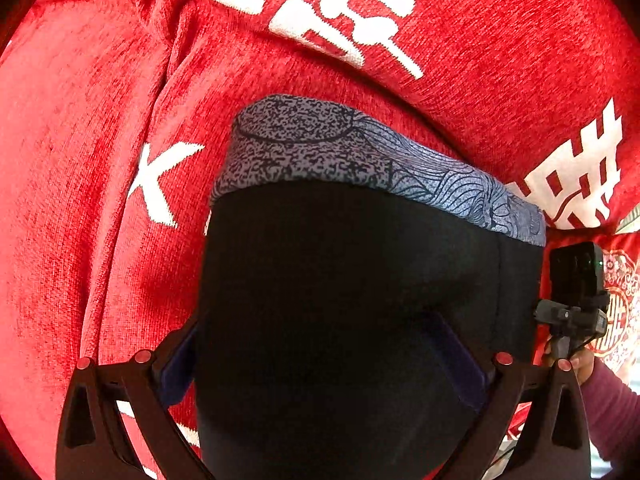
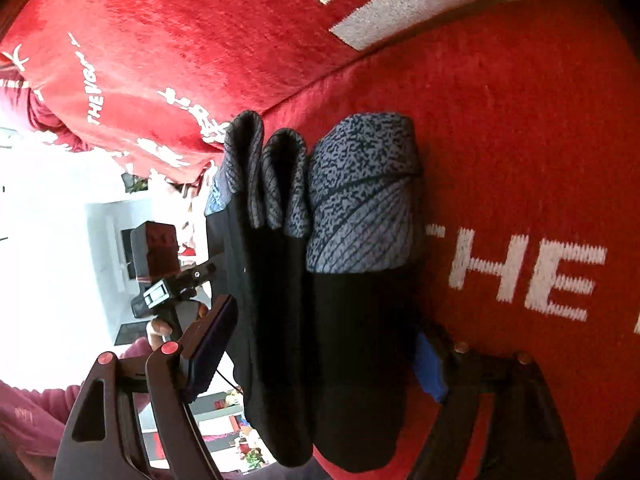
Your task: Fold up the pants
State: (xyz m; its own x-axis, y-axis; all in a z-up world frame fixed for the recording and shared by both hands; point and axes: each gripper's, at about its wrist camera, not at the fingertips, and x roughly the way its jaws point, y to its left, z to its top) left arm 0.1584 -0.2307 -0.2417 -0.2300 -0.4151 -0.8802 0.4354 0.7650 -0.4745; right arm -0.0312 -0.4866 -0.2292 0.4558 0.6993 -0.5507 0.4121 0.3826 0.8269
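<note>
The pants [image 1: 344, 288] are black with a grey-blue patterned band [image 1: 320, 148] and are folded into a thick bundle. In the left wrist view the bundle fills the gap between my left gripper's fingers [image 1: 176, 372], which stand wide around it above the red cover. In the right wrist view the same bundle [image 2: 344, 320] shows as several stacked layers with patterned ends [image 2: 360, 200], seen edge-on. My right gripper [image 2: 320, 364] has its blue-padded fingers on either side of the bundle, pressing its layers together.
A red plush cover with white lettering [image 1: 360, 8] lies under and behind the pants. The other gripper's camera [image 1: 576, 280] and the holding hand show at the right of the left view. A bright room [image 2: 60, 220] lies beyond the cover's edge in the right view.
</note>
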